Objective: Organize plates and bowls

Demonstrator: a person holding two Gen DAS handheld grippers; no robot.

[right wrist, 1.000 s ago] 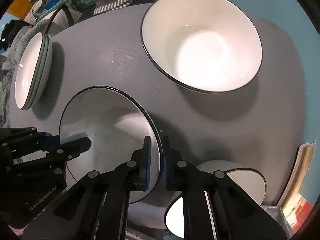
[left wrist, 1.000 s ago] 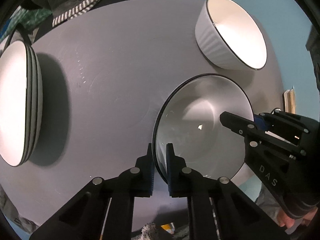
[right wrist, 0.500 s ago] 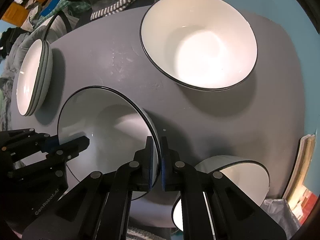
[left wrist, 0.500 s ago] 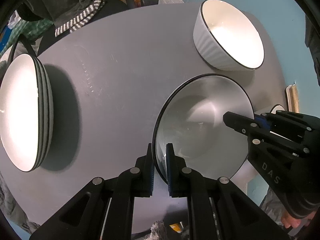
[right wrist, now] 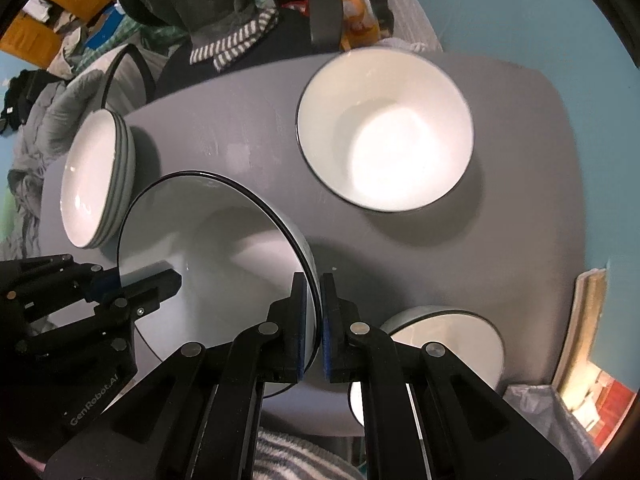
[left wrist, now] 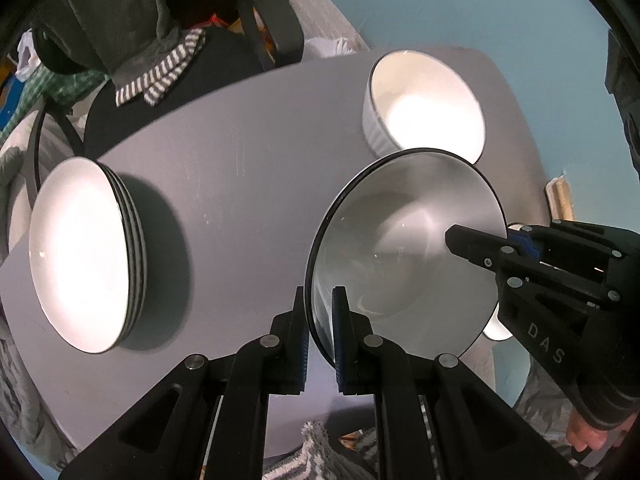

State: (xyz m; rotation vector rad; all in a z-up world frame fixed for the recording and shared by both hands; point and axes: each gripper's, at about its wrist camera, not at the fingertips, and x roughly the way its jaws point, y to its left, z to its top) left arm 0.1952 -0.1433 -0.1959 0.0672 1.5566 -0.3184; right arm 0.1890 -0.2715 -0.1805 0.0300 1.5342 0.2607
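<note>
Both grippers, left gripper [left wrist: 320, 312] and right gripper [right wrist: 314, 304], clamp glossy black-rimmed plate [left wrist: 404, 256] by opposite rims; matte grey table [left wrist: 240, 168].

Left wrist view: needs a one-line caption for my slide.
Both tools, left and right, grip one plate above a gray table near stacked plates.

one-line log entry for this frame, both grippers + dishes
left hand-held gripper: shut on plate rim | right hand-held gripper: shut on opposite rim | plate: lifted above table | plate stack: left | large bowl: far
</note>
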